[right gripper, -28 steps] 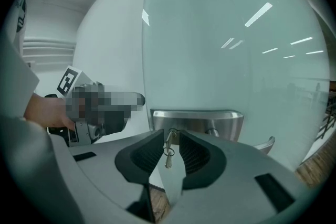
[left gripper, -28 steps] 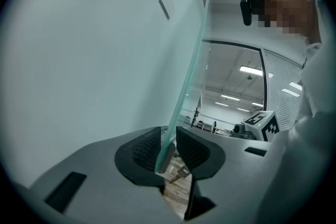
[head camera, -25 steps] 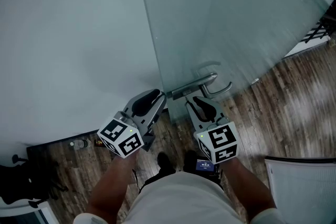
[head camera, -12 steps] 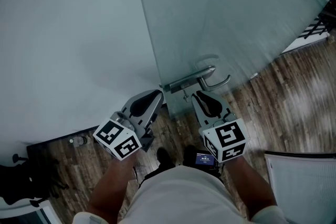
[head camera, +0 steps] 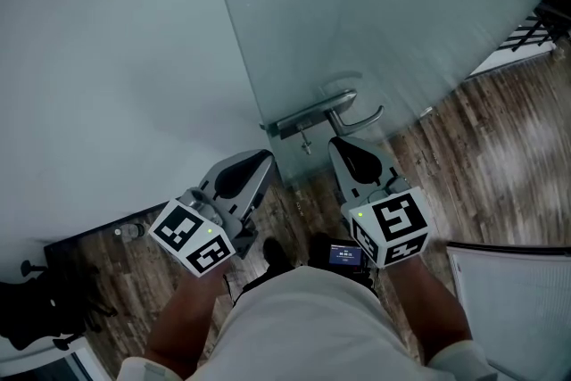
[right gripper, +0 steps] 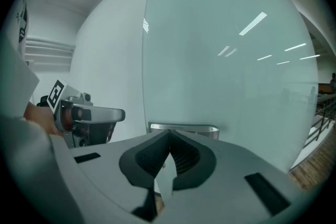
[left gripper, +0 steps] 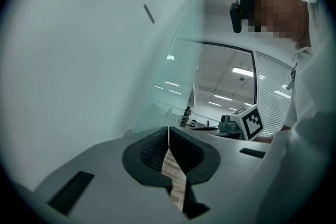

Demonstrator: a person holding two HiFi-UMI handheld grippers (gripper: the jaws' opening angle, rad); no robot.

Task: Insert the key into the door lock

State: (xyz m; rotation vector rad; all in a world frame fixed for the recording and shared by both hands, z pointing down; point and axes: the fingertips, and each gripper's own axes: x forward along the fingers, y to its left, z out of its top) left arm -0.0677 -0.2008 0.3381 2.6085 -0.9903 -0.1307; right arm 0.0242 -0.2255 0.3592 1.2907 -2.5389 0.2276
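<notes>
Here we see the key [head camera: 306, 141] projecting from the lock plate [head camera: 294, 119] at the edge of the glass door [head camera: 384, 13], just under the handle [head camera: 357, 115]. The left gripper [head camera: 264, 160] stands near the plate, to its lower left; its jaws have just been closing and now meet, with nothing between them. The right gripper [head camera: 339, 144] lies just below the handle, jaws likewise pressed together and empty. Neither touches the key. A wood floor [head camera: 500, 174] lies beneath.

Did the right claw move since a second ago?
Yes. The right claw has backed away from the door handle, toward the person, so it sits lower below the handle in the head view.
</notes>
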